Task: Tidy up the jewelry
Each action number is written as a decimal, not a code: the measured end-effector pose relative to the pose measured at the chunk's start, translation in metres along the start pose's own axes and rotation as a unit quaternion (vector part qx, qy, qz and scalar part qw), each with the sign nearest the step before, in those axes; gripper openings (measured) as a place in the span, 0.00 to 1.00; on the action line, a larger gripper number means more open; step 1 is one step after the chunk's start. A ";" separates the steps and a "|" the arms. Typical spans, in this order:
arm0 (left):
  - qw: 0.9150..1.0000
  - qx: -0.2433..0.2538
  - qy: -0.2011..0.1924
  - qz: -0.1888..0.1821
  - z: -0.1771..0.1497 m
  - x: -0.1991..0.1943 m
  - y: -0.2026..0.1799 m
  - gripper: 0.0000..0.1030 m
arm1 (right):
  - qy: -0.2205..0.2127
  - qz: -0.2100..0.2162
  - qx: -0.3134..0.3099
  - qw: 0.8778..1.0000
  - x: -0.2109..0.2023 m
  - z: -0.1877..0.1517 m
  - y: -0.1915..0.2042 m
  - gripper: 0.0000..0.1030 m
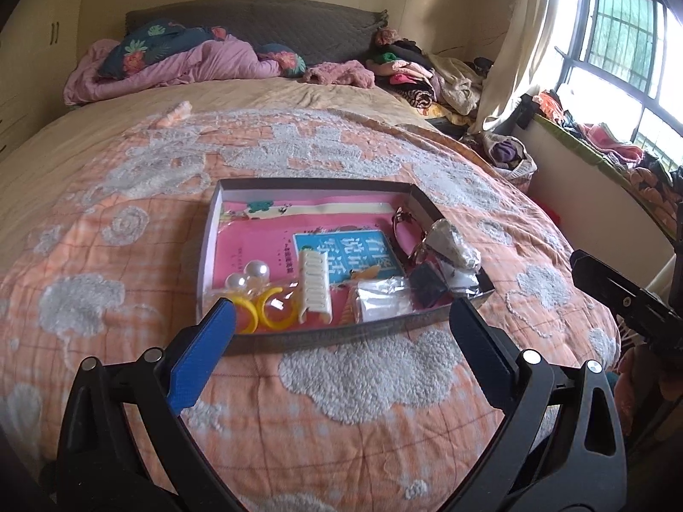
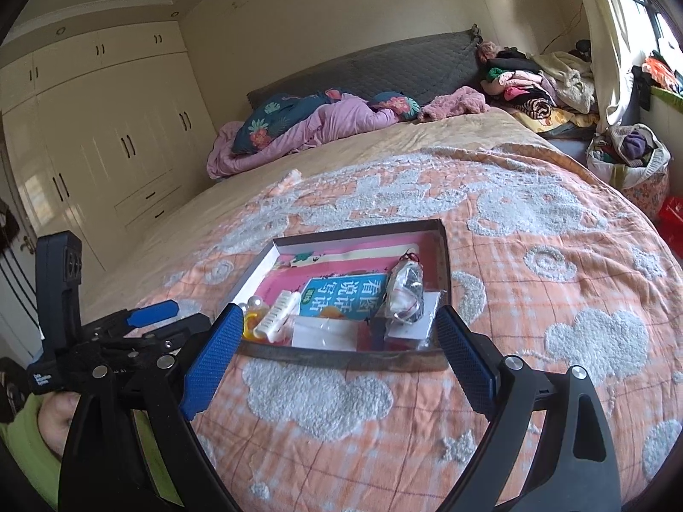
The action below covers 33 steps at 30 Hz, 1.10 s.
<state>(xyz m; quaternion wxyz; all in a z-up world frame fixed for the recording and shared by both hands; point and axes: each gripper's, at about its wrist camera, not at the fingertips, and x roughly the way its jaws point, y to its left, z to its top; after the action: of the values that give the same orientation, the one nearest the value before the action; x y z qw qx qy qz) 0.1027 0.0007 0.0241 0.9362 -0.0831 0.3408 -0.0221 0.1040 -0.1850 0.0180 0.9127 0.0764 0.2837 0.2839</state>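
Jewelry and small accessories lie in a shallow open box (image 1: 318, 185) resting on the bed's orange quilt (image 1: 341, 384), just ahead of both pairs of fingers. The left gripper (image 1: 341, 311) has its fingers spread wide with nothing between them, the tips level with the box's near wall. Just past its left fingertip lie two yellow rings (image 1: 267, 309) and two pearl beads (image 1: 252, 275), with a cream hair clip (image 1: 315, 288) beside them. Toward its right fingertip sit clear plastic bags (image 1: 382, 298) and a bracelet (image 1: 407, 228). The right gripper (image 2: 337, 320) is also wide and empty, its fingers framing the box's near wall, the hair clip (image 2: 279, 309) just beyond its left fingertip.
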 end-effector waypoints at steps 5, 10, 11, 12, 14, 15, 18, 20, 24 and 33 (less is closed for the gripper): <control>1.000 -0.013 0.010 0.009 -0.020 -0.004 0.007 0.91 | 0.000 -0.017 -0.012 1.000 -0.002 -0.020 0.006 0.88; 0.999 -0.022 0.016 0.017 -0.039 -0.004 0.011 0.91 | 0.017 -0.034 -0.027 0.999 0.002 -0.042 0.010 0.88; 0.999 -0.027 0.014 0.015 -0.043 -0.005 0.011 0.91 | 0.022 -0.036 -0.028 0.999 0.003 -0.047 0.010 0.88; 0.999 -0.029 0.012 0.013 -0.046 -0.005 0.011 0.91 | 0.025 -0.038 -0.028 0.999 0.004 -0.051 0.010 0.88; 0.999 -0.030 0.008 0.012 -0.050 -0.007 0.010 0.91 | 0.030 -0.043 -0.028 0.998 0.006 -0.056 0.011 0.88; 0.999 -0.030 0.009 0.011 -0.050 -0.007 0.009 0.91 | 0.031 -0.045 -0.027 0.998 0.007 -0.057 0.011 0.88; 0.999 -0.029 0.014 0.014 -0.051 -0.005 0.007 0.91 | 0.036 -0.048 -0.027 0.998 0.008 -0.058 0.011 0.88; 0.999 -0.027 0.017 0.012 -0.051 -0.004 0.006 0.91 | 0.037 -0.046 -0.025 0.998 0.009 -0.058 0.011 0.88; 0.999 -0.027 0.019 0.012 -0.052 -0.004 0.005 0.91 | 0.042 -0.047 -0.024 0.998 0.010 -0.058 0.009 0.88; 0.999 -0.025 0.019 0.014 -0.052 -0.005 0.005 0.91 | 0.046 -0.047 -0.025 0.998 0.011 -0.058 0.010 0.88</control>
<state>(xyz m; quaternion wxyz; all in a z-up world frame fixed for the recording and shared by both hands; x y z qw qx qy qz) 0.0652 -0.0012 -0.0131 0.9276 -0.1015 0.3596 -0.0024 0.0739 -0.1718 -0.0326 0.9127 0.0271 0.3214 0.2508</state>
